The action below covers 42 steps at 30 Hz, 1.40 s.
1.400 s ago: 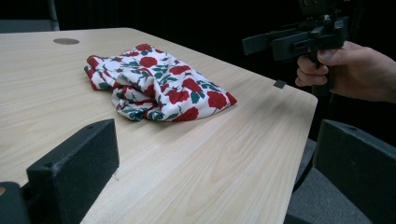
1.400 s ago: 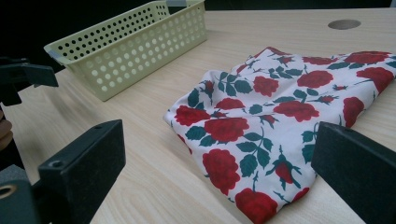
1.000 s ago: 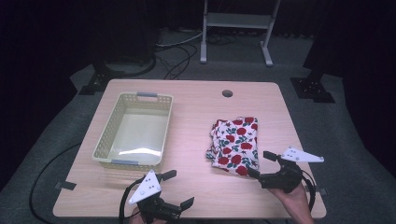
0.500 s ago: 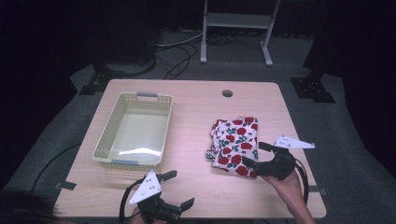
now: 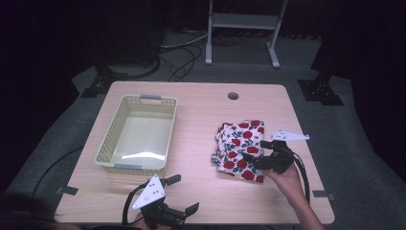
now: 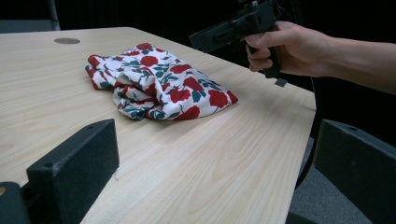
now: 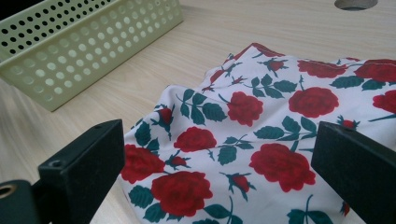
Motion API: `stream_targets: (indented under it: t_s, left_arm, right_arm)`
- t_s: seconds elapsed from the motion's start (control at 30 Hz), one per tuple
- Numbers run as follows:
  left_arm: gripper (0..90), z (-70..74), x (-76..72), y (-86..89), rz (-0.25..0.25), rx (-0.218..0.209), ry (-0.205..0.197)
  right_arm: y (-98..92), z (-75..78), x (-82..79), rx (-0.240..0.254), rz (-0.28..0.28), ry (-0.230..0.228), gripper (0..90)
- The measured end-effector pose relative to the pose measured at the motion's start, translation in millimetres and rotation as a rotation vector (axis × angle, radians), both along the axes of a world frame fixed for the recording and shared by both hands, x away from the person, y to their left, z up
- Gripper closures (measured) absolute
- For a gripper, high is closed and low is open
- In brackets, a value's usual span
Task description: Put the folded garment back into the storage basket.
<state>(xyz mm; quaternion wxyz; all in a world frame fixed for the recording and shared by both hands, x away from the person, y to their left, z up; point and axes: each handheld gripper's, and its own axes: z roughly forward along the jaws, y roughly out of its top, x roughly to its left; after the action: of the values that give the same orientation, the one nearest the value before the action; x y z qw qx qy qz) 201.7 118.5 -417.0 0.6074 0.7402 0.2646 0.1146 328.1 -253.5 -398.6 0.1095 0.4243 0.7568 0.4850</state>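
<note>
Right hand-held gripper [image 5: 253, 151] advanced over rose cloth [image 5: 238, 148], jaws spread | left hand-held gripper [image 5: 182, 194] spread, unmoved

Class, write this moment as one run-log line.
right hand-held gripper: open, over rose-print cloth | left hand-held gripper: open, idle near table edge | basket: empty

There are no words, numbers or signs to read here. The cloth [image 5: 239, 149] has only red roses and green leaves on it, and the basket [image 5: 110, 143] has no label.
</note>
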Motion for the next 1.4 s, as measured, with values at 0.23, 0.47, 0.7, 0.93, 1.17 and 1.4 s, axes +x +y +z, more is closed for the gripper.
stream_targets:
  t_s: [0.23,0.47,0.7,0.93,1.17,1.4]
  left_arm:
    - [0.0,0.2,0.4,0.8,0.005,-0.003,0.001]
    - [0.0,0.6,-0.5,0.0,0.000,-0.003,-0.002]
    - [0.0,0.9,-2.4,-2.0,-0.005,-0.004,-0.003]
    - [0.0,1.3,-3.2,-2.7,-0.009,-0.005,-0.004]
    - [0.0,1.6,-3.7,-3.2,-0.012,-0.005,-0.005]
    - [0.0,1.8,-4.1,-3.6,-0.015,-0.003,-0.007]
  right_arm:
    - [4.8,1.2,13.7,-0.041,-0.007,0.034,2.3]
    - [13.8,5.0,26.4,-0.083,-0.001,0.076,2.3]
    - [17.1,4.4,33.3,-0.094,-0.006,0.103,2.3]
    - [21.1,8.5,42.8,-0.136,-0.025,0.156,2.3]
    - [26.9,6.6,53.9,-0.159,-0.022,0.202,4.4]
    - [28.6,-2.0,60.0,-0.194,-0.033,0.229,7.0]
